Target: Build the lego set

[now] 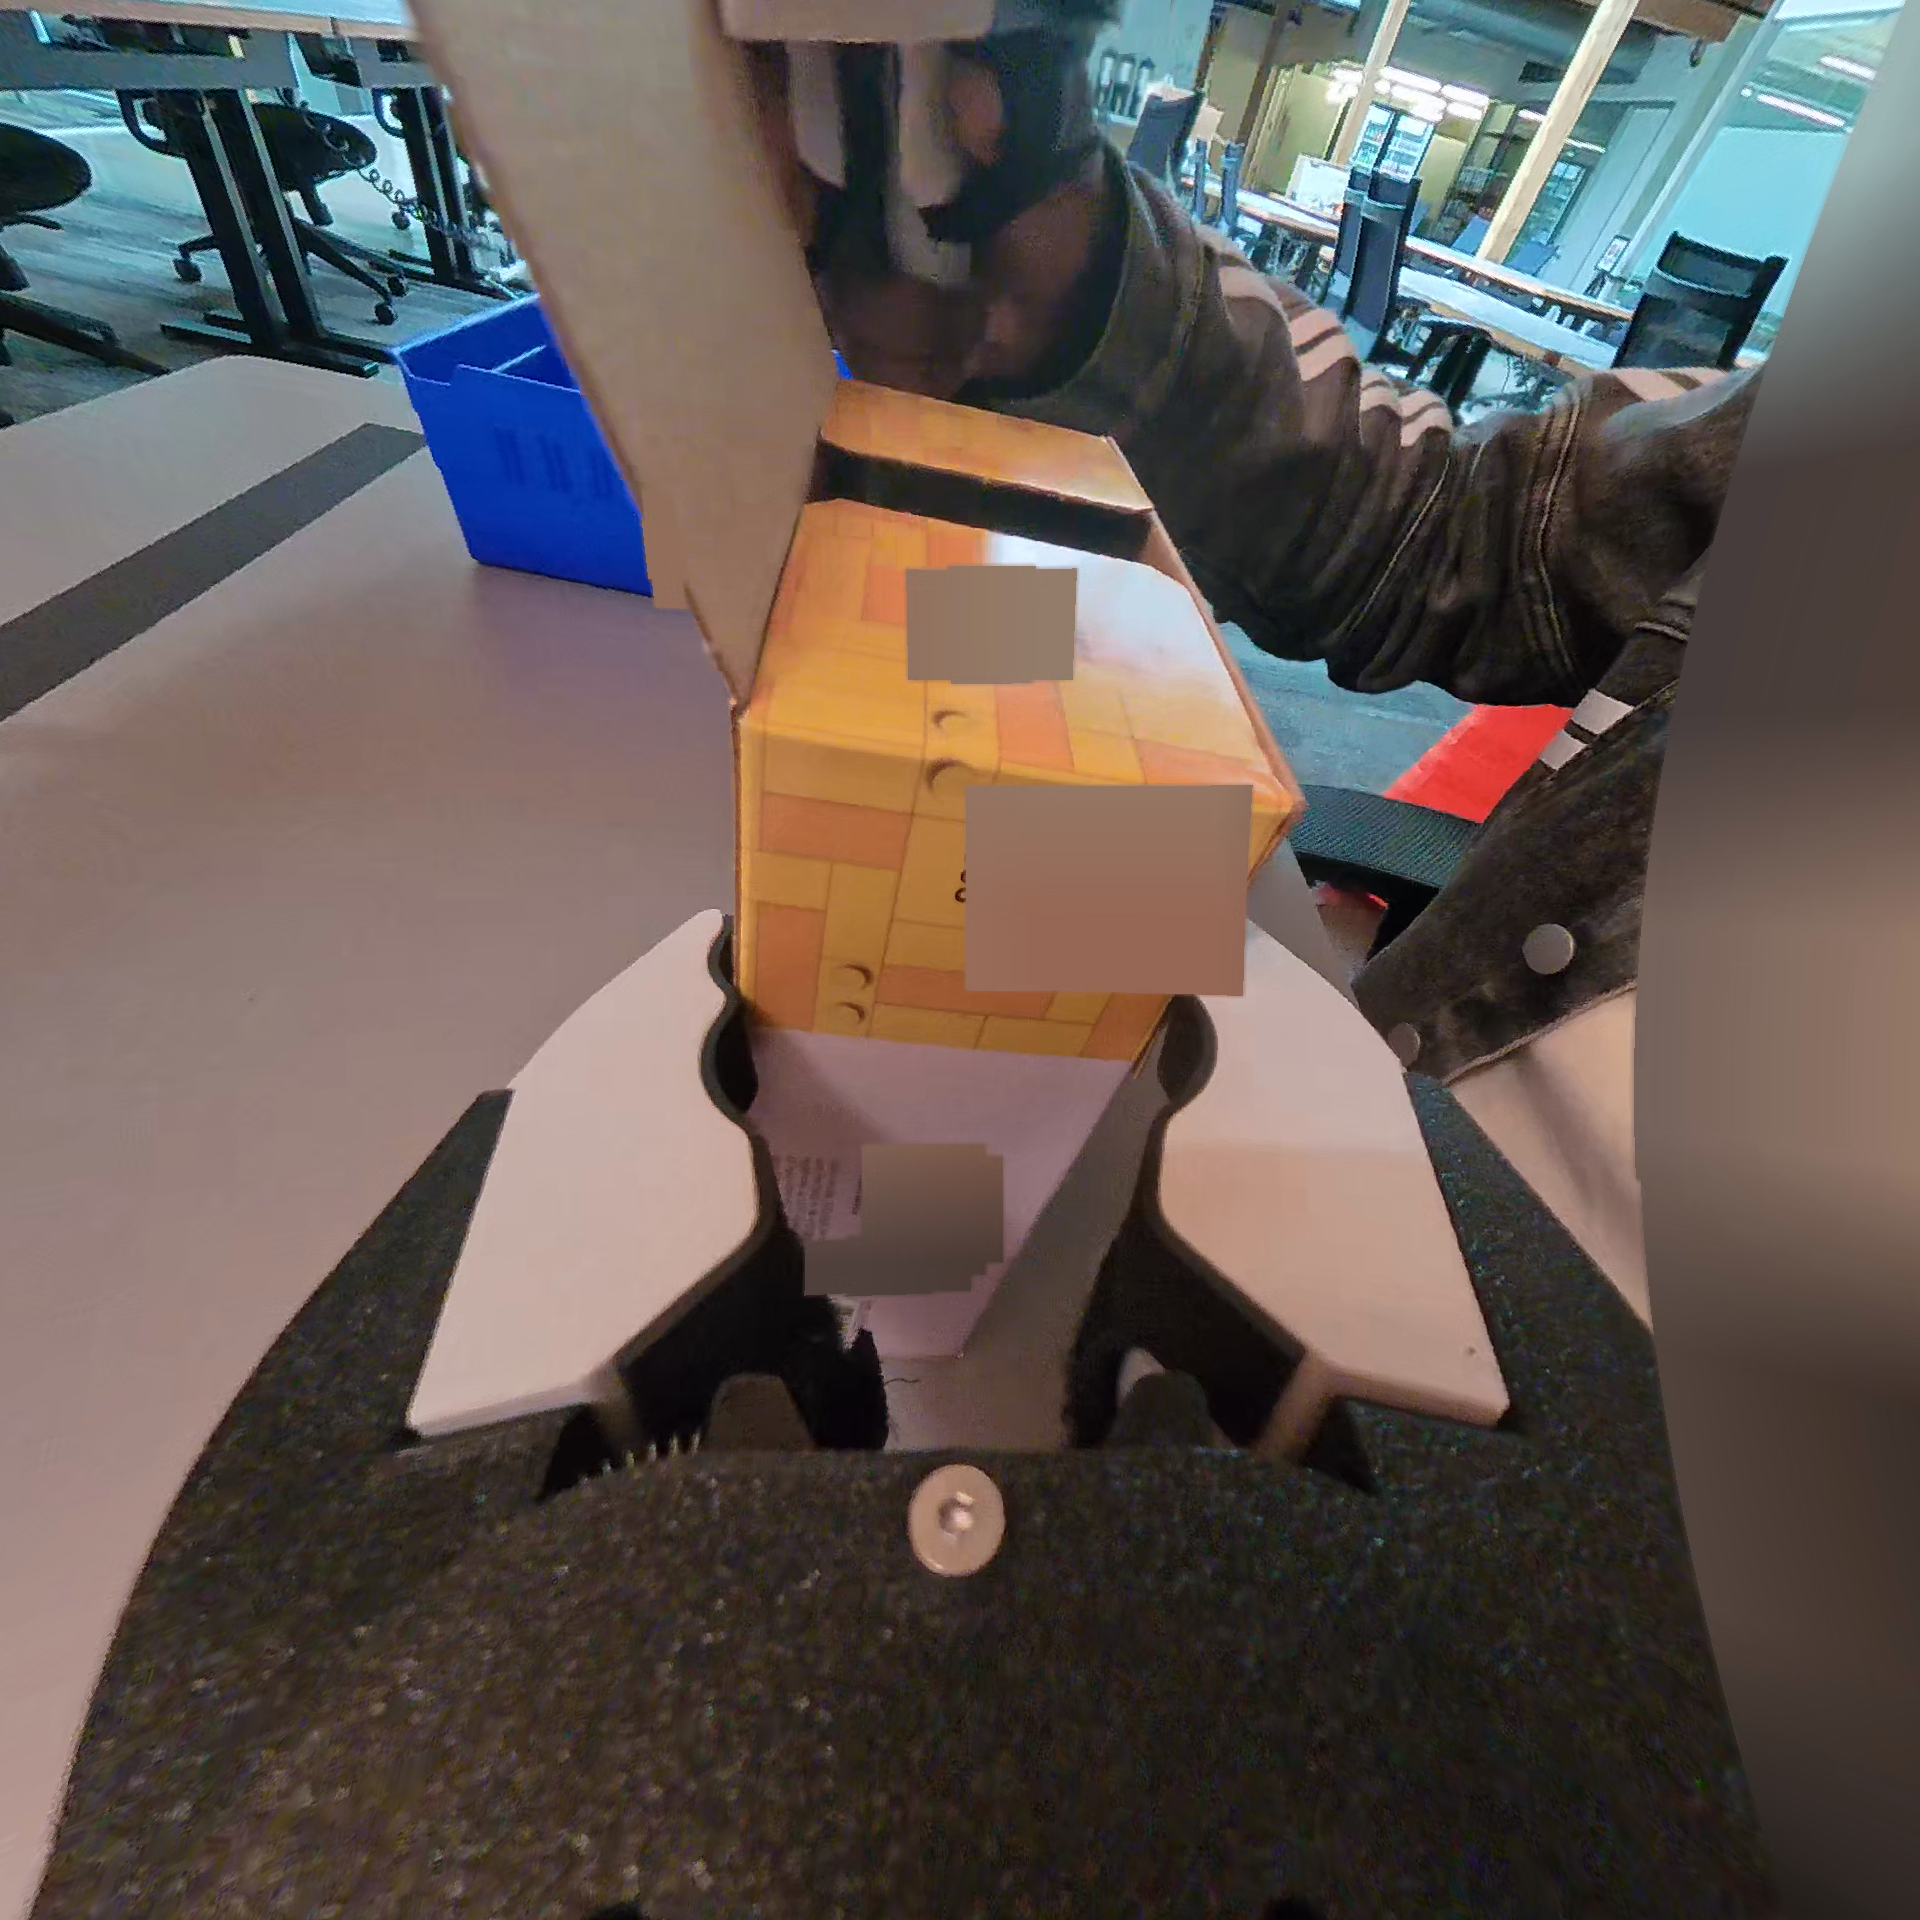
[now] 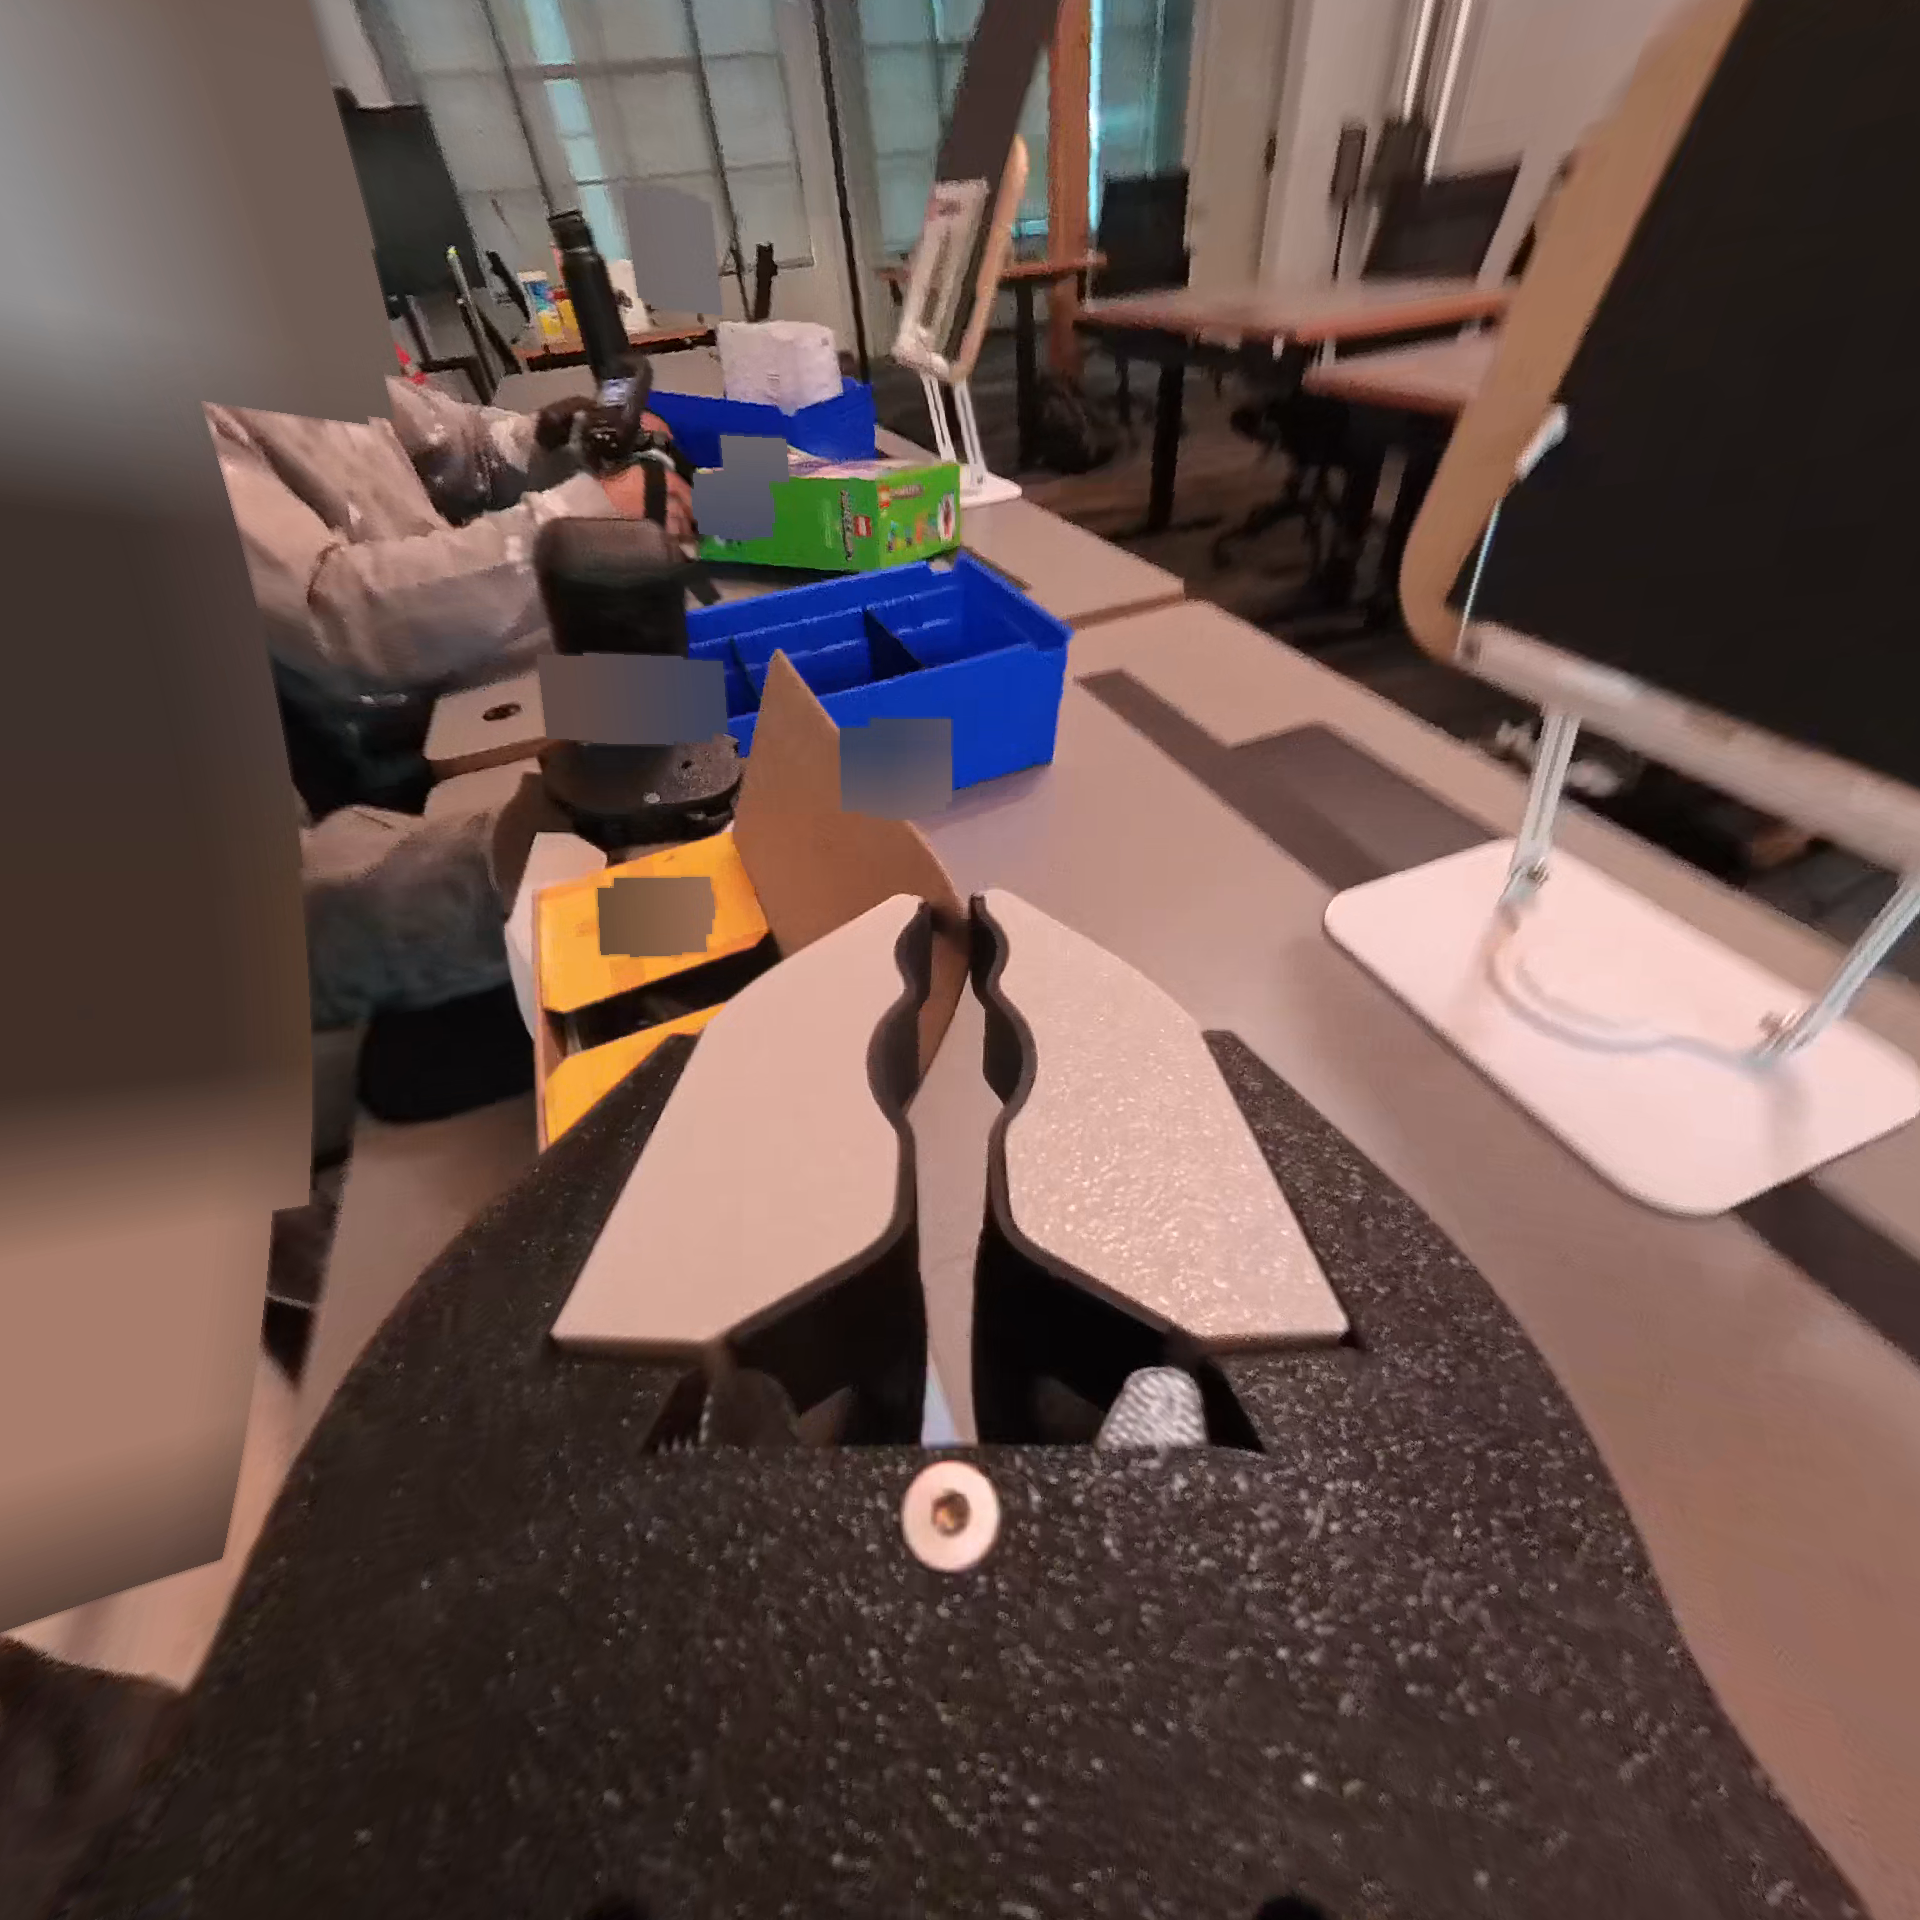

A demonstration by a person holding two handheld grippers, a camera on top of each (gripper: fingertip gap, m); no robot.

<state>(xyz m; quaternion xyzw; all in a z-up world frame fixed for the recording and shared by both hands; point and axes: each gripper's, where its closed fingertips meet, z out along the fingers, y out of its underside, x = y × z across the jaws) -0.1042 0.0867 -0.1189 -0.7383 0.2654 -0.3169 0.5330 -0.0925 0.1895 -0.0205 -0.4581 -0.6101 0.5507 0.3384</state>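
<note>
A yellow-and-orange brick-patterned lego box (image 1: 883, 831) stands tilted over the grey table (image 1: 312, 883). My left gripper (image 1: 956, 997) is shut on its lower end, one finger on each side. The box's brown cardboard lid flap (image 1: 665, 312) is swung open and stands up at the upper left. In the right wrist view my right gripper (image 2: 951, 914) is shut on the edge of that flap (image 2: 821, 821), with the yellow box (image 2: 665, 966) just left of it. The box's opening is dark and its contents are hidden.
A blue divided bin (image 2: 935, 665) sits on the table behind the box and also shows in the left wrist view (image 1: 520, 468). Farther back are a green lego box (image 2: 862, 514) and another person's arm (image 2: 416, 540). A screen on a white stand (image 2: 1621, 1039) is at the right.
</note>
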